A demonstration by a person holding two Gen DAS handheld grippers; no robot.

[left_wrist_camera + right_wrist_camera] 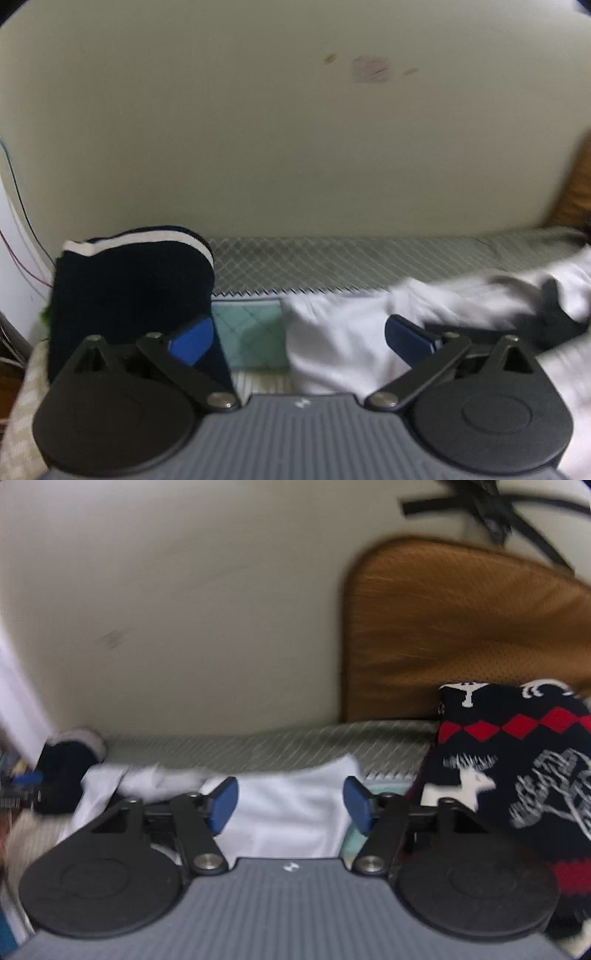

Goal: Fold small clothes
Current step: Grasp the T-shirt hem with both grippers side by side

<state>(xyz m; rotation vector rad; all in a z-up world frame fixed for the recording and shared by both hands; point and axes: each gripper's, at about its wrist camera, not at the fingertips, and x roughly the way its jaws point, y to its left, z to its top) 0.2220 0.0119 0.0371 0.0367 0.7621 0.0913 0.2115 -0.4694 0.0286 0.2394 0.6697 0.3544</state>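
- The thin white cloth garment point(332, 343) lies crumpled on the grey quilted diamond-stitched mattress point(332, 258), spread between the two grippers; in the right wrist view the same white cloth point(288, 812) sits just ahead of the blue pads.
- It looks light, limp and slightly slippery, so it would sag and bunch if lifted by its middle; a hemmed edge or corner seems the better hold, though blur hides where the hems run.
- The left gripper point(299, 338) has its jaws spread wide, pinching nothing; the cloth lies under and beside its right pad.
- The right gripper point(291, 805) is likewise parted and empty above the cloth.
- A folded navy knit garment with a white stripe point(133, 280) stands at the left.
- A navy patterned sweater with red diamonds point(517, 775) lies at the right.
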